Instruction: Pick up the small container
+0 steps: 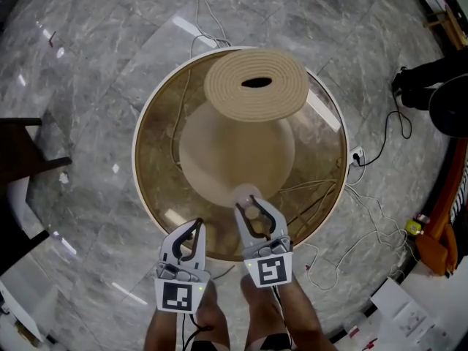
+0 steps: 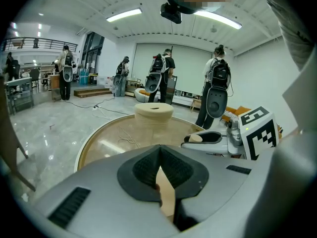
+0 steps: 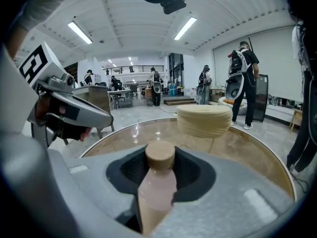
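Note:
The small container (image 3: 157,182), a pale pink bottle with a cork-coloured lid (image 3: 160,155), stands upright between the jaws of my right gripper (image 3: 158,177), whose dark pads close against its body. In the head view the same container (image 1: 251,212) sits in the right gripper (image 1: 251,208) over the near edge of the round glass table (image 1: 150,115). Just to its left, my left gripper (image 1: 196,229) is shut with nothing in it; its pads (image 2: 148,165) meet. The right gripper (image 2: 210,138) also shows in the left gripper view.
A wide beige ribbed pedestal (image 1: 256,86) rises through the middle of the table. Cables and a socket (image 1: 357,154) lie on the marble floor at right. A dark chair (image 1: 22,159) stands at left. Several people with backpacks (image 2: 216,90) stand far behind the table.

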